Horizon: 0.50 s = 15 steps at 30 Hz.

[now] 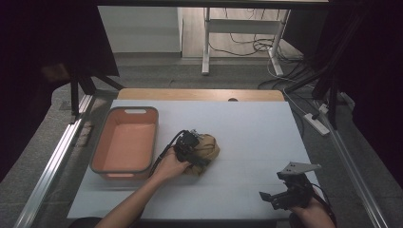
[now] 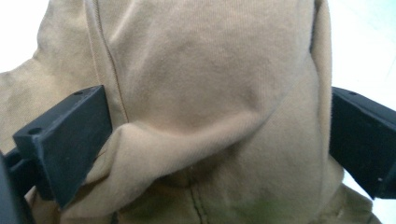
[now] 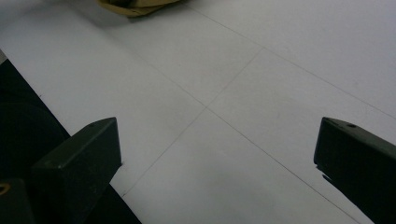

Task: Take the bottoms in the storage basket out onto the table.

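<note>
A crumpled tan cloth (image 1: 212,144) lies in a lump on the white table top (image 1: 252,128), just right of the orange basket. My left gripper (image 1: 198,149) reaches into it from the near side, held in a hand. In the left gripper view the tan cloth (image 2: 210,56) bulges between the two black jaws of my left gripper (image 2: 215,107), which stand wide apart and open, their pads at the cloth's sides without pinching it. My right gripper (image 1: 273,187) rests near the table's front right edge, open and with nothing in it (image 3: 217,128); an edge of the cloth (image 3: 135,5) shows far ahead.
An orange basket with a grey rim (image 1: 154,137) stands at the left of the table, nothing inside it. Beyond the table are a desk frame (image 1: 206,42) and cables on the floor (image 1: 285,71). Metal rails run along both sides.
</note>
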Each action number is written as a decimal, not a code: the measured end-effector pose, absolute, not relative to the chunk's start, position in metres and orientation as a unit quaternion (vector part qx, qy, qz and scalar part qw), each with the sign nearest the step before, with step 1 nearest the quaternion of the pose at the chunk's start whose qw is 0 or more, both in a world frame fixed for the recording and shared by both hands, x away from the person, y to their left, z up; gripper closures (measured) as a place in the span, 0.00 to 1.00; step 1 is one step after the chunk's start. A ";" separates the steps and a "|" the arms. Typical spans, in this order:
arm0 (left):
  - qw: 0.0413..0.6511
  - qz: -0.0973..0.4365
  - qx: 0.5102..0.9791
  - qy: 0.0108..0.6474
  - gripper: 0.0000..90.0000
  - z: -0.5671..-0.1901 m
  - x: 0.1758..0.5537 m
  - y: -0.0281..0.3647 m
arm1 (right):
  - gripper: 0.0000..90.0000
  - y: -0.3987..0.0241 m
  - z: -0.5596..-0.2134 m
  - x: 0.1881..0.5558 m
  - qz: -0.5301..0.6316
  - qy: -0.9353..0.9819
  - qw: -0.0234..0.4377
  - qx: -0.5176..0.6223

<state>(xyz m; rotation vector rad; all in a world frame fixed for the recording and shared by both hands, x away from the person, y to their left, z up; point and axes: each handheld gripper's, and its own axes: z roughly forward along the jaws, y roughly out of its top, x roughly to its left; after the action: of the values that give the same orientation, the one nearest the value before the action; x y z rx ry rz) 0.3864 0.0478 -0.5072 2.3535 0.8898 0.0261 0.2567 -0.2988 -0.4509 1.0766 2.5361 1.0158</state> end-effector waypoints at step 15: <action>0.328 0.013 0.885 0.331 0.00 -0.492 0.381 0.049 | 0.01 -0.298 -0.451 0.257 0.343 0.861 0.100 0.361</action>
<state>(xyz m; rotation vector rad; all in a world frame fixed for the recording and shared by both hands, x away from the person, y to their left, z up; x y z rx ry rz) 0.3812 0.0485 -0.4922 2.3169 0.8654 0.0346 0.2568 -0.2983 -0.4512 1.0684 2.5448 1.0146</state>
